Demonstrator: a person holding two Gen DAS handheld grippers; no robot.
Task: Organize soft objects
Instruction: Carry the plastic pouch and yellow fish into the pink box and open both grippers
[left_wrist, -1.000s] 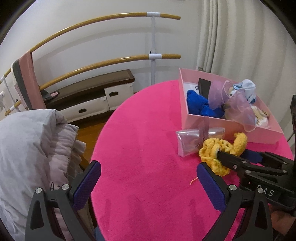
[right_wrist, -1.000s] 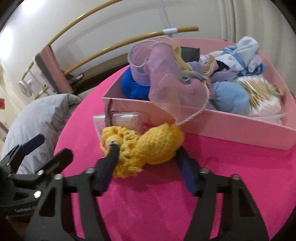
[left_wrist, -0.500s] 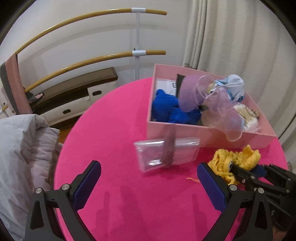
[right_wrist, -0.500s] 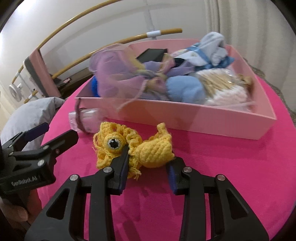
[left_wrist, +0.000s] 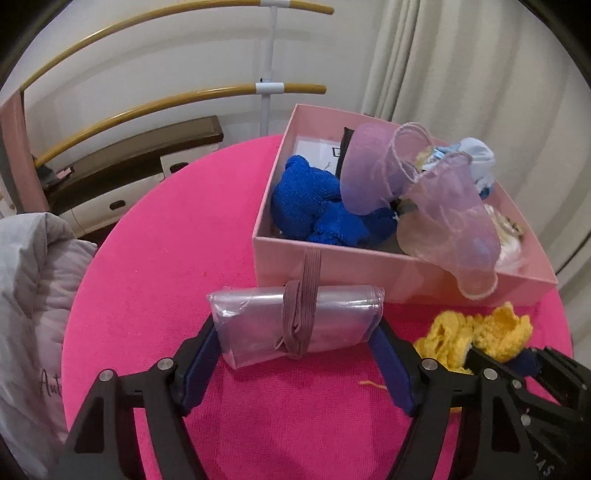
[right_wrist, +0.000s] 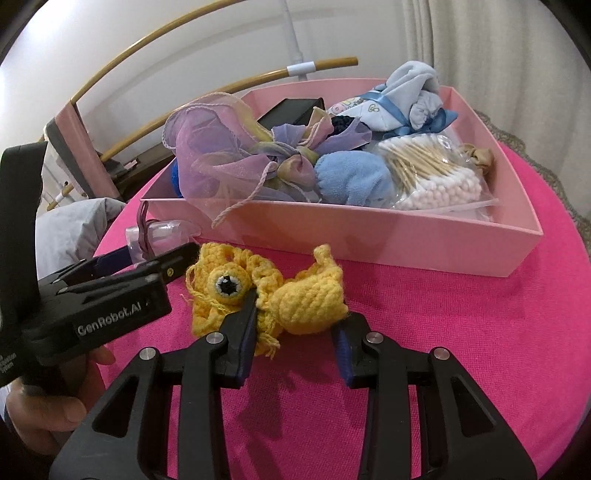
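On the round pink worktop (left_wrist: 155, 280), the left tongs (left_wrist: 295, 349) are closing around a clear plastic pouch (left_wrist: 295, 325) bound by a mauve elastic band (left_wrist: 301, 317); the pouch lies between the blue pads, which sit at its two ends, though whether they already press it I cannot tell. The pouch lies just at 6 o'clock of the pink box (left_wrist: 369, 266), against its front wall. The right tongs (right_wrist: 297, 334) are clenched on a yellow crocheted toy (right_wrist: 266, 291), which rests on the worktop at 4 o'clock from the pouch, near the box front. Inside the box sit a blue knitted item (left_wrist: 314, 206), sheer lilac ribbon (left_wrist: 436, 206), pale blue cloths (right_wrist: 406, 99) and a bag of cotton swabs (right_wrist: 432, 177).
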